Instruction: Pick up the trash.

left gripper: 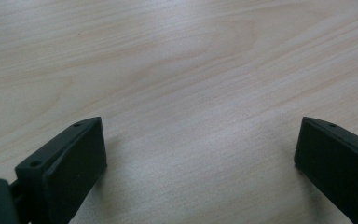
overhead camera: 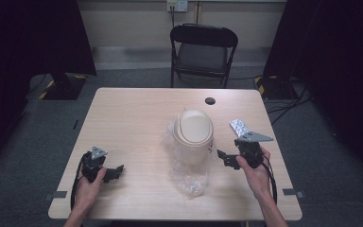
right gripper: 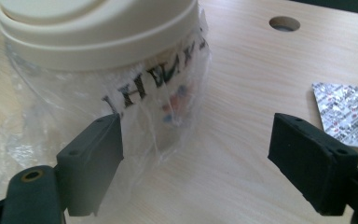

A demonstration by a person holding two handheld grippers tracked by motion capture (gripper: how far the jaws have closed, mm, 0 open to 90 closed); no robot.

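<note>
While the cream plastic bin with its domed swing lid (overhead camera: 193, 135) stands mid-worktop inside a crumpled clear plastic bag (overhead camera: 189, 177), the right tool (overhead camera: 228, 159) hangs just beside it, jaws spread with nothing between them, probably lined up to catch the loose film. Its jaws frame the bag's printed side in the right gripper view. Resting low on the pale wooden worktop (overhead camera: 132, 118), well apart from the bin, the left tool (overhead camera: 116, 171) is open and idle. A silver foil blister pack (overhead camera: 239, 126) lies behind the right tool.
</note>
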